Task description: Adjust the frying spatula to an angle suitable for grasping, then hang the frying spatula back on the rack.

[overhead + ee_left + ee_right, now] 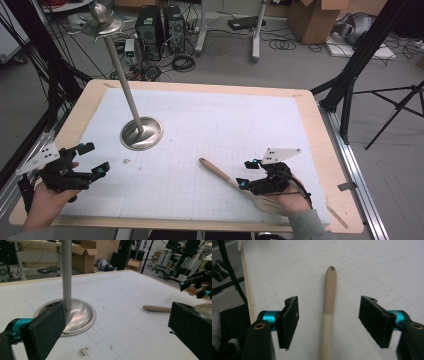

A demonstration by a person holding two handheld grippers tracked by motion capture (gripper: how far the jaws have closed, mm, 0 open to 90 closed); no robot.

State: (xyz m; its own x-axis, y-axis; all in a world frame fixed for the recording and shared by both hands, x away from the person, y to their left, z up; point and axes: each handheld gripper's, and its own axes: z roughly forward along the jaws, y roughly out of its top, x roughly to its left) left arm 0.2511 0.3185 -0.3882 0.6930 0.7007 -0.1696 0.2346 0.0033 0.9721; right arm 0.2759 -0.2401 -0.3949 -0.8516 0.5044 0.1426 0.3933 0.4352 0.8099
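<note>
Where cables litter floor [280,42], gridded white table [210,125]

the high view looks down and forward on the table [320,130]. the left gripper view is low, near the metal stand [75,317]; both show it.

A wooden spatula [220,175] lies flat on the table [320,150] near its front right, handle pointing toward the centre, between the spread jaws of the right gripper [248,173]. Left of centre, a stand [141,133] rises on its round base. The left gripper [93,160] sits at the front left, just before that base
</note>
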